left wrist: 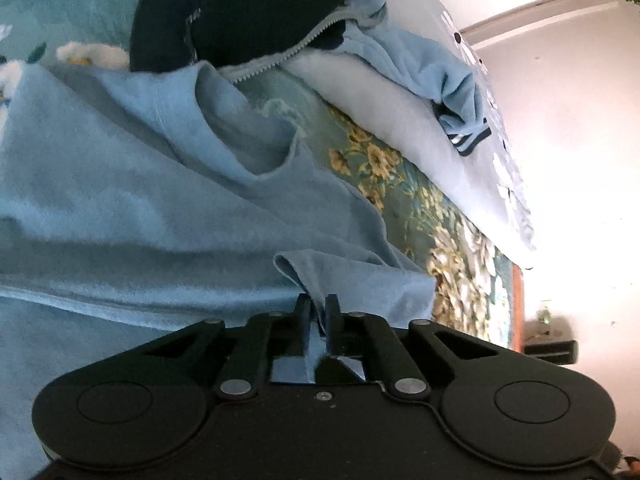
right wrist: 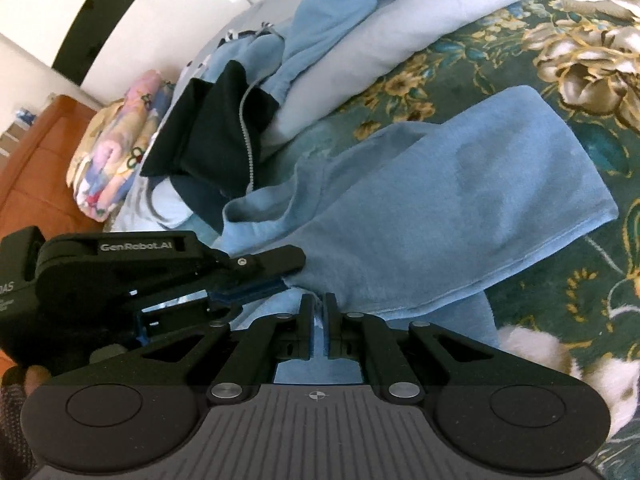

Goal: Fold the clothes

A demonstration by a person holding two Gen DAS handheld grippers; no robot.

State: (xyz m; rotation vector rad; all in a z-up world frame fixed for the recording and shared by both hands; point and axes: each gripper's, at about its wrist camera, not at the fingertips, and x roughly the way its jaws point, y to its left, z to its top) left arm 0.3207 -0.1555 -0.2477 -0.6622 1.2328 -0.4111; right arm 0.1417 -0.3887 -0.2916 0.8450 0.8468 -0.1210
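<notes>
- Blue fleece garment (right wrist: 460,200) lies on the floral bedspread (right wrist: 520,60), long axis running far-right from our grips.
- Left gripper (left wrist: 319,308) & right gripper (right wrist: 319,306) both pinch its near edge, side by side, left one just left.
- Nxt fold prob goes away from us.

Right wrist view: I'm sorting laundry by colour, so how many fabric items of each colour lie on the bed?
Light blue garment, held by both tongs: 1
Navy and blue zip jacket: 1
Pale blue quilt: 1
Multicolour folded bundle: 1
Total: 4
</notes>
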